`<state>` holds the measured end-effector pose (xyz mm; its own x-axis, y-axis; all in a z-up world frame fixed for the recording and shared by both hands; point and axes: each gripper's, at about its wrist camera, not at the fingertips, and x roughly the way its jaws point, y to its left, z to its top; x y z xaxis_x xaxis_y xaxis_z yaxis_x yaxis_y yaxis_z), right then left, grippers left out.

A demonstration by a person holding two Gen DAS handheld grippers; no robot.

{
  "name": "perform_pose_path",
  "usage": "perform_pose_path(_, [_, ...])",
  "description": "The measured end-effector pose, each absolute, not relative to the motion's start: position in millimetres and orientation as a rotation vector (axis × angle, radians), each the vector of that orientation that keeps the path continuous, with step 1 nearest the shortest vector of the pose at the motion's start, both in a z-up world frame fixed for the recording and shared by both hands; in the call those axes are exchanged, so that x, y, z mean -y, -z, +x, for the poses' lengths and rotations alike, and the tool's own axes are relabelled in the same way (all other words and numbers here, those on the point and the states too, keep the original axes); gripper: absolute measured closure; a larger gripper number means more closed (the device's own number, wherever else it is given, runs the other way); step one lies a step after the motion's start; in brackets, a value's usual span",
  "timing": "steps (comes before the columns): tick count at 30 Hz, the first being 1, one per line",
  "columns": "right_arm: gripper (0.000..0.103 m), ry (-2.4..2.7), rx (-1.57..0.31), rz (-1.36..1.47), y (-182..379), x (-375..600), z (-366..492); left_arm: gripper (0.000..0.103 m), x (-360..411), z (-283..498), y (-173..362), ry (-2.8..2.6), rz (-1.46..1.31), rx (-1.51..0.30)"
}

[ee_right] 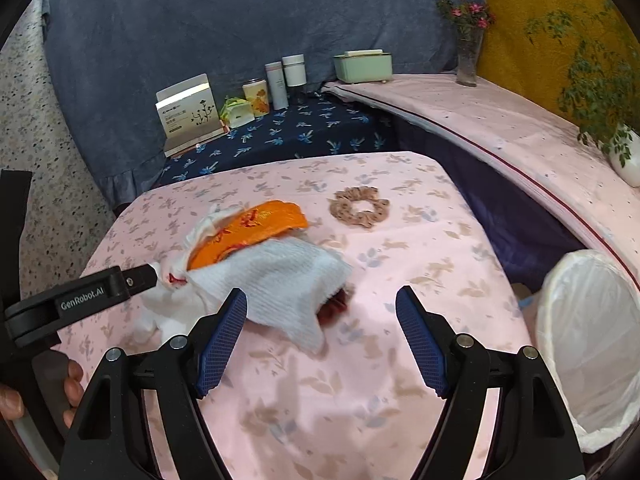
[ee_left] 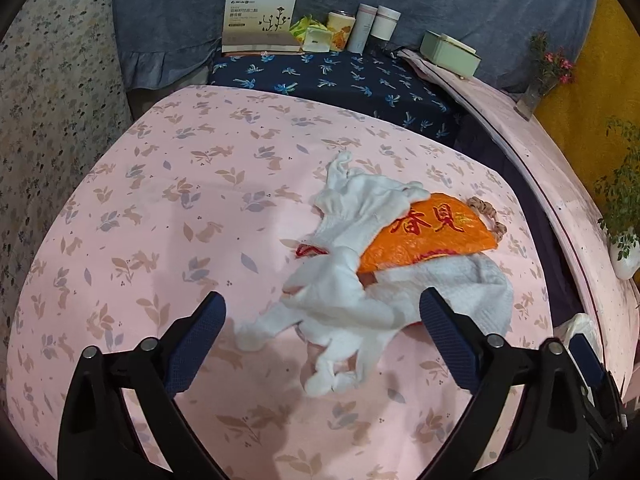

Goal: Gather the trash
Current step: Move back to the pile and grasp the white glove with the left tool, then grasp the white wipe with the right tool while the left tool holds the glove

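Two grippers hang over a pink leaf-print cloth (ee_left: 168,200) with nothing pinched in either. The left gripper (ee_left: 322,322) has its blue pads spread wide, straddling the near edge of a heap of white gloves (ee_left: 344,300) without pressing on it. At about one o'clock from those gloves lies an orange wrapper (ee_left: 432,232) with red characters, partly tucked under a glove cuff and resting on a white knitted cloth (ee_left: 476,284). Something dark red (ee_right: 334,308) peeks from under that cloth in the right wrist view; it is too blurred to name. The right gripper (ee_right: 320,330) also stands with jaws well apart; its left pad is just beside the cloth's near corner, and whether it touches I cannot tell. A tan scrunchie (ee_right: 359,208) lies alone at twelve o'clock from the right gripper, clear of the pile. At three o'clock, past the cloth's edge, stands a bin lined with a white bag (ee_right: 592,344). Far back, at eleven o'clock, boxes and canisters (ee_right: 276,88) line a dark blue cloth. A hand (ee_right: 72,388) grips the left tool's handle at nine o'clock.
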<state>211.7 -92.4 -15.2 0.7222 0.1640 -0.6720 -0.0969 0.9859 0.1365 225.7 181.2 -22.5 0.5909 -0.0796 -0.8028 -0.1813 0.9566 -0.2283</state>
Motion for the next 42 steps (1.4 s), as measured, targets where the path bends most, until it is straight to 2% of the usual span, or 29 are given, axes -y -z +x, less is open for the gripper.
perform_pose_path(3, [0.029, -0.119, -0.754, 0.117, 17.0, 82.9, 227.4, 0.019, -188.9, 234.4, 27.4, -0.043, -0.343, -0.965])
perform_pose_path(9, [0.029, -0.102, -0.773, 0.206, 23.6, 74.6, 254.2, 0.019, -197.7, 245.8, 34.6, -0.016, -0.450, -0.992])
perform_pose_path(13, [0.031, -0.123, -0.820, 0.202, 38.2, 61.3, 265.4, 0.031, -193.4, 248.7, 42.3, 0.003, -0.452, -1.017])
perform_pose_path(16, [0.044, -0.138, -0.849, 0.180, 51.9, 57.0, 261.5, 0.040, -189.6, 245.6, 52.6, 0.010, -0.450, -1.039])
perform_pose_path(18, [0.064, -0.148, -0.870, 0.179, 59.8, 59.5, 257.8, 0.048, -187.1, 242.5, 59.7, 0.021, -0.449, -1.055])
perform_pose_path(21, [0.077, -0.171, -0.886, 0.196, 67.5, 68.8, 248.1, 0.062, -184.8, 236.2, 68.1, 0.029, -0.461, -1.075])
perform_pose_path(24, [0.083, -0.172, -0.873, 0.190, 66.8, 75.4, 237.6, 0.073, -181.1, 229.9, 74.9, 0.036, -0.484, -1.100])
perform_pose_path(25, [0.084, -0.171, -0.869, 0.189, 65.3, 78.1, 233.5, 0.077, -179.3, 227.4, 75.4, 0.039, -0.489, -1.102])
perform_pose_path(30, [0.086, -0.162, -0.845, 0.208, 55.9, 95.0, 218.2, 0.085, -162.8, 214.6, 66.2, 0.051, -0.443, -1.083])
perform_pose_path(36, [0.086, -0.147, -0.834, 0.236, 46.9, 120.8, 202.4, 0.088, -145.1, 194.3, 50.8, 0.081, -0.416, -1.059])
perform_pose_path(38, [0.080, -0.144, -0.836, 0.246, 47.0, 128.8, 195.5, 0.088, -139.5, 187.3, 47.5, 0.090, -0.409, -1.054])
perform_pose_path(42, [0.079, -0.135, -0.841, 0.266, 51.1, 143.5, 181.9, 0.088, -127.6, 177.8, 45.2, 0.103, -0.391, -1.055])
